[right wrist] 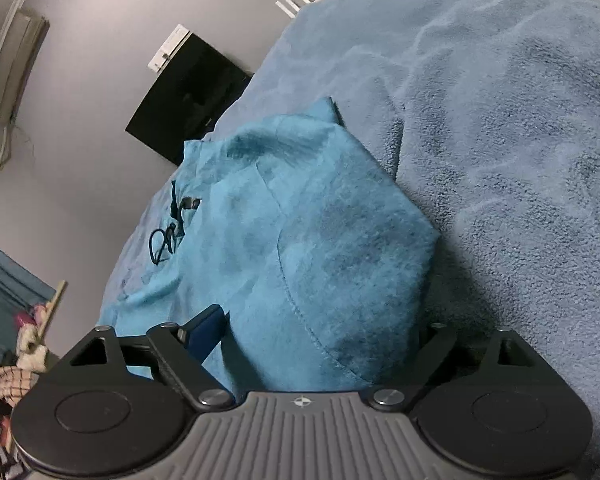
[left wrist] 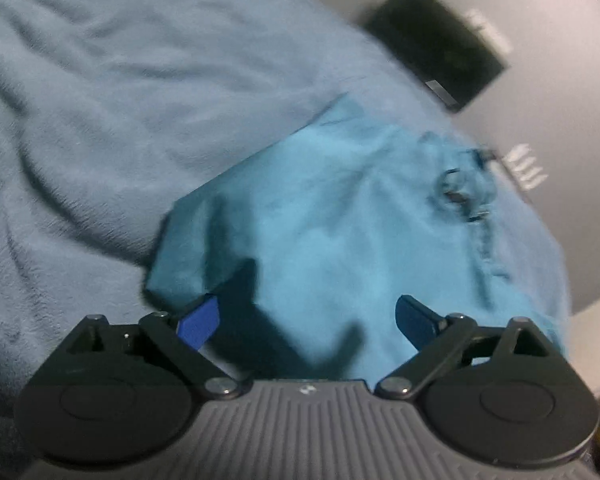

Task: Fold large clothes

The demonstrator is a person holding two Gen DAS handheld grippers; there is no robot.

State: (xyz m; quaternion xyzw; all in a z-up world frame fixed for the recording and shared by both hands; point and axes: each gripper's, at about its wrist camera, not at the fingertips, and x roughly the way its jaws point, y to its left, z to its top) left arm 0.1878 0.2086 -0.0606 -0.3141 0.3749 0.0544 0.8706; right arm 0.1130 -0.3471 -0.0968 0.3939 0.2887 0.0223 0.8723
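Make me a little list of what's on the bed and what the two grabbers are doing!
garment: turquoise garment, folded into a bundle, dark drawstring on top
lying on: fluffy light-blue blanket
left gripper: jaws wide apart over the bundle, holding nothing
right gripper: jaws wide, bundle's near end between them; right finger hidden, grip unclear
background: black screen against the wall
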